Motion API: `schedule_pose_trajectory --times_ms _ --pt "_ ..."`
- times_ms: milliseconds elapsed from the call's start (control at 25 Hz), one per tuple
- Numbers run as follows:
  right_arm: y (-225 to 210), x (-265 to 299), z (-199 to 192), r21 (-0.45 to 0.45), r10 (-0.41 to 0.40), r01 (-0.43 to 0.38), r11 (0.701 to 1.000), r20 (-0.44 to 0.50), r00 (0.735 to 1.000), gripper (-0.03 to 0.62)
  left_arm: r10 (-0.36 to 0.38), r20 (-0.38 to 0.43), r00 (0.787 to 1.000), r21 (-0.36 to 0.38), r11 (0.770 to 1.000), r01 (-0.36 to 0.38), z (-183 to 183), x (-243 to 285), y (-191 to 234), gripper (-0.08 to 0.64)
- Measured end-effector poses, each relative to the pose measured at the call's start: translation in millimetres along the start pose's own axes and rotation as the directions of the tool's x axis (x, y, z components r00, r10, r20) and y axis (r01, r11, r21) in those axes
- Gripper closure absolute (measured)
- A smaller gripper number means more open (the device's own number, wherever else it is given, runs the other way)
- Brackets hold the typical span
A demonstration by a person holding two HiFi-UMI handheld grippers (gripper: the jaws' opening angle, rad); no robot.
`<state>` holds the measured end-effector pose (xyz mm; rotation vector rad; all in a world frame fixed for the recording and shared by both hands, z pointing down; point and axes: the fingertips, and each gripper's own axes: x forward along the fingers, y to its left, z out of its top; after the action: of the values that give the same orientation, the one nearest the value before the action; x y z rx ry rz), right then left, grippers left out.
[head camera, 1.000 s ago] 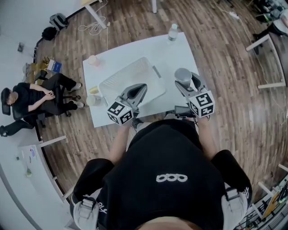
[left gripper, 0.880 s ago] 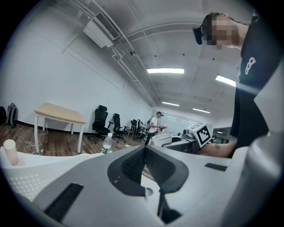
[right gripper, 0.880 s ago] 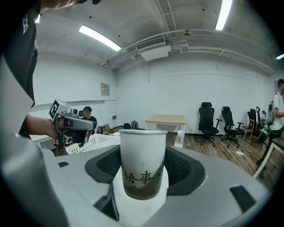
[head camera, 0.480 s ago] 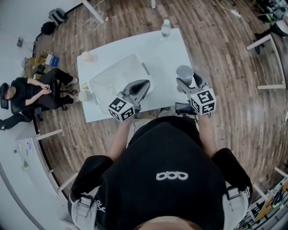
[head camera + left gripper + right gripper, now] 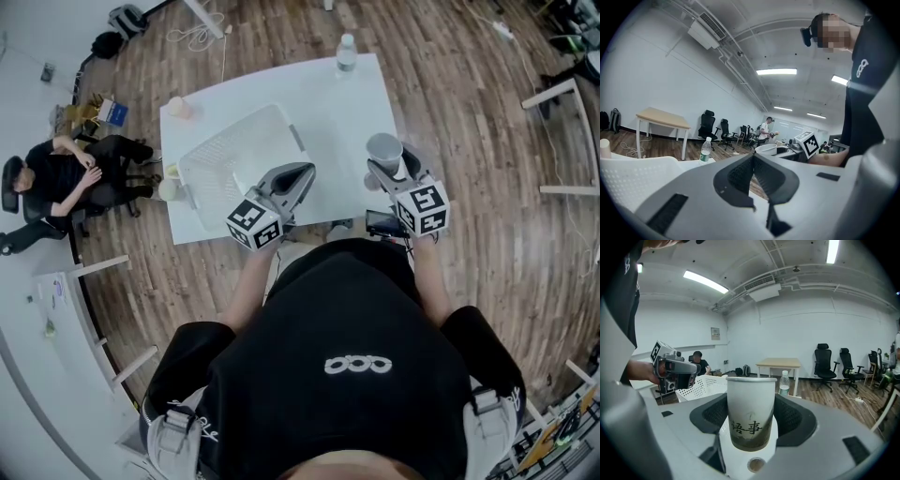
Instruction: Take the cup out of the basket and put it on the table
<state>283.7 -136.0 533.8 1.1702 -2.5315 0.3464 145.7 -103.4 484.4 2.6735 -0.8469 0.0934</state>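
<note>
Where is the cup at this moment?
In the head view the cup is held upright between the jaws of the right tool, near the white table's right edge and right of the basket.

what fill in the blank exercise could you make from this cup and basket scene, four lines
1. The right gripper is shut on the ___.
2. The left gripper is ___, with nothing between its jaws.
3. The white basket stands on the ___.
4. Seen from the person, the clear bottle stands at the table's ___ edge.

Missing words: cup; shut; table; far.
</note>
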Motion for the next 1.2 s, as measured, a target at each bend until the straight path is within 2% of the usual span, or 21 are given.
schedule_pose_trajectory --times_ms 360,1200 --pt "1 2 -5 -0.014 0.029 -0.029 0.999 -0.004 1.0 0.301 0.032 0.011 0.999 -0.007 0.999 -0.032 -6 -2 -3 0.552" --pt "9 10 -3 -0.033 0.057 -0.058 0.998 -0.013 0.998 0.301 0.055 0.026 0.998 -0.003 0.998 -0.055 -4 -11 -2 0.552"
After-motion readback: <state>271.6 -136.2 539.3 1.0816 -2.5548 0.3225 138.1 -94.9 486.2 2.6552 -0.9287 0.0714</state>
